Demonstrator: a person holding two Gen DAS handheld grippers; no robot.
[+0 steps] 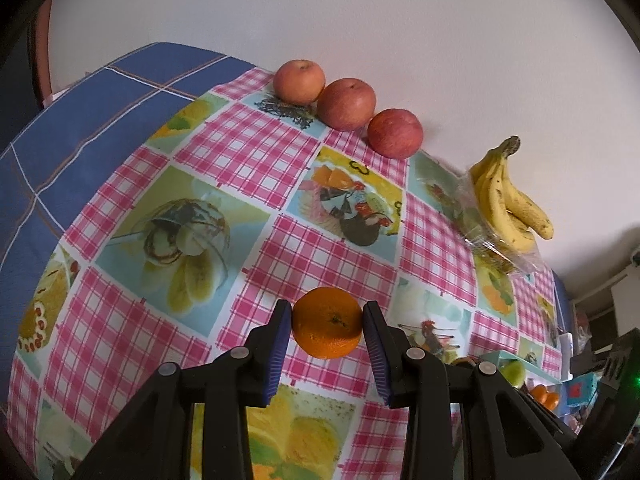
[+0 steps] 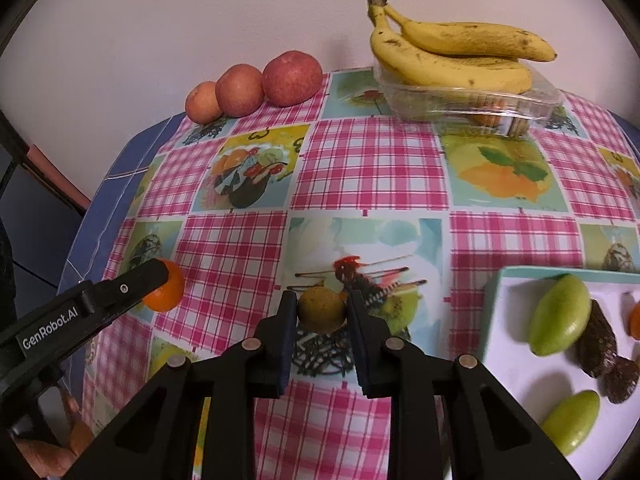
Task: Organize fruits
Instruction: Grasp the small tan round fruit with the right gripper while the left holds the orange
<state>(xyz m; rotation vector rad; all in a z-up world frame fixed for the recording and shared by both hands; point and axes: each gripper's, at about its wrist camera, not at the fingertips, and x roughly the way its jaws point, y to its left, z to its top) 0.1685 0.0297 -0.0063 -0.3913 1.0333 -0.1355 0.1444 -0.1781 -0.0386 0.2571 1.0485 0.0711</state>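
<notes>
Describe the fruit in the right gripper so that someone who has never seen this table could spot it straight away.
Start at the checked tablecloth with the bananas on a clear tub by the wall. Come to the near side, left of the white tray: the right gripper is shut on a small round fruit. It is dull brownish-green and rough, unlike the bright orange in the left gripper.

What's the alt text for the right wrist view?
The right gripper is shut on a small brownish-yellow round fruit above a pink checked tablecloth. At left, the left gripper holds an orange; three apples and bananas line the wall.
</notes>
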